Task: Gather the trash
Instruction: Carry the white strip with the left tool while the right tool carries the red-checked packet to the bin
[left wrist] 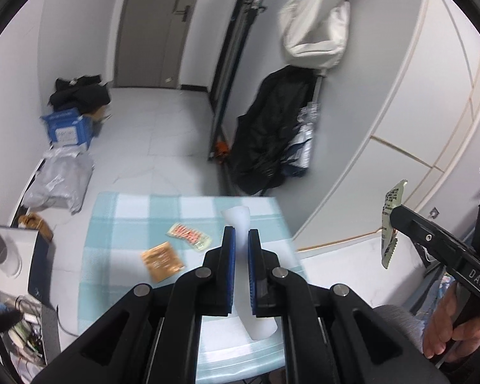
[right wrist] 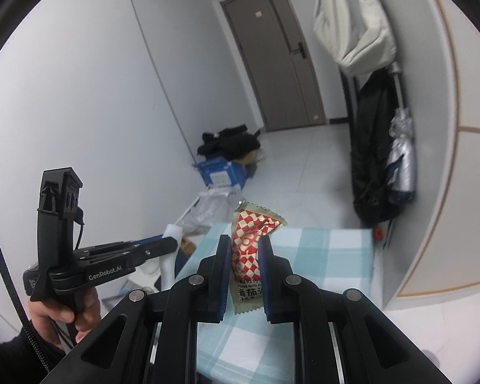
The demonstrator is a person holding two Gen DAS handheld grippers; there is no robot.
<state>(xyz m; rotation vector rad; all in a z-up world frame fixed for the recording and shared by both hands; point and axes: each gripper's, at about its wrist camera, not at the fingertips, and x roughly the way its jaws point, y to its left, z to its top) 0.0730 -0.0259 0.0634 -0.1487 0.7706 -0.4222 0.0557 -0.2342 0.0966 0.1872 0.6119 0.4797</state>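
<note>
My left gripper point(left wrist: 241, 235) is shut on a white foam strip point(left wrist: 240, 220) and holds it above the checked blue tablecloth point(left wrist: 128, 224). My right gripper point(right wrist: 245, 246) is shut on a red-and-white checked sauce packet point(right wrist: 249, 243), held up above the same cloth point(right wrist: 329, 256). That packet also shows in the left wrist view point(left wrist: 389, 224), off the table's right side. A red-printed snack wrapper point(left wrist: 189, 236) and a brown packet point(left wrist: 162, 260) lie on the cloth, left of the left gripper. The left gripper shows in the right wrist view point(right wrist: 169, 243) with the foam strip point(right wrist: 171, 233).
A blue box point(left wrist: 68, 128) with black clothes on it, and grey plastic bags point(left wrist: 60, 180), lie on the floor at left. A black coat point(left wrist: 272, 134) and a white bag point(left wrist: 316, 25) hang at the right wall. A door point(left wrist: 156, 25) stands at the far end. Clutter lies at the table's left.
</note>
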